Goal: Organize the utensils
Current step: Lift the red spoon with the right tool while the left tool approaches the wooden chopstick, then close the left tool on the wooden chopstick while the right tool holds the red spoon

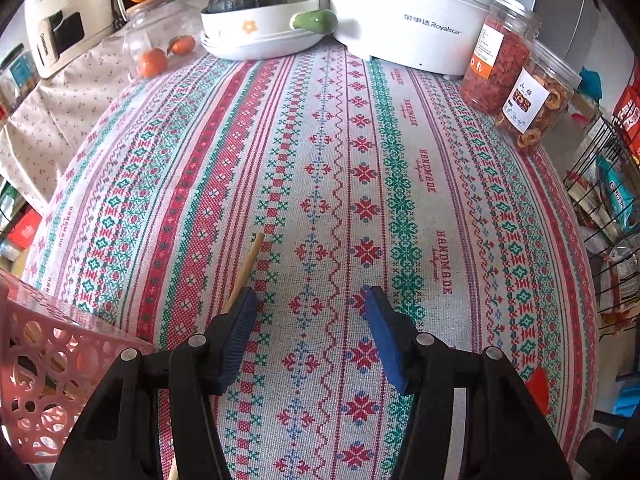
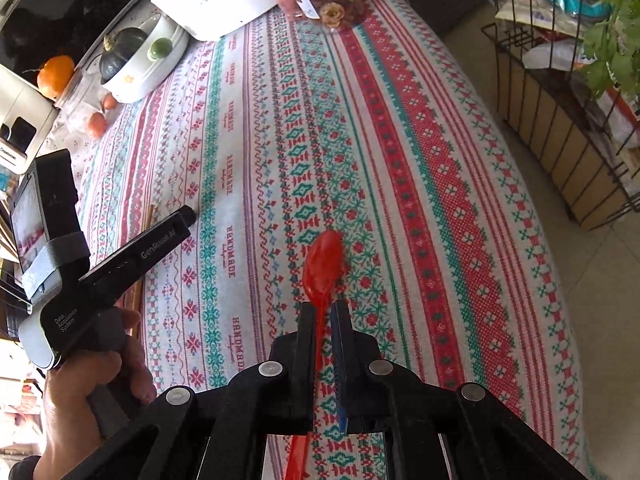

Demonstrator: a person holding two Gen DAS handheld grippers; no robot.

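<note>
My right gripper [image 2: 323, 306] is shut on the handle of a red plastic spoon [image 2: 322, 264], whose bowl points forward above the patterned tablecloth. My left gripper [image 1: 311, 298] is open and empty, low over the cloth. A wooden chopstick [image 1: 247, 268] lies on the cloth just outside its left finger and runs back under it. A pink perforated basket [image 1: 44, 364] stands at the lower left. In the right wrist view the left gripper [image 2: 188, 216] shows at the left, hand-held, with the chopsticks [image 2: 147, 216] beside it.
At the far table edge stand a white Royalstar cooker [image 1: 416, 12], two jars of dried fruit [image 1: 516, 72], a white dish with a dark squash [image 1: 256, 20], and a glass jar with small oranges [image 1: 160, 44]. A black wire rack [image 2: 560, 128] stands on the floor at right.
</note>
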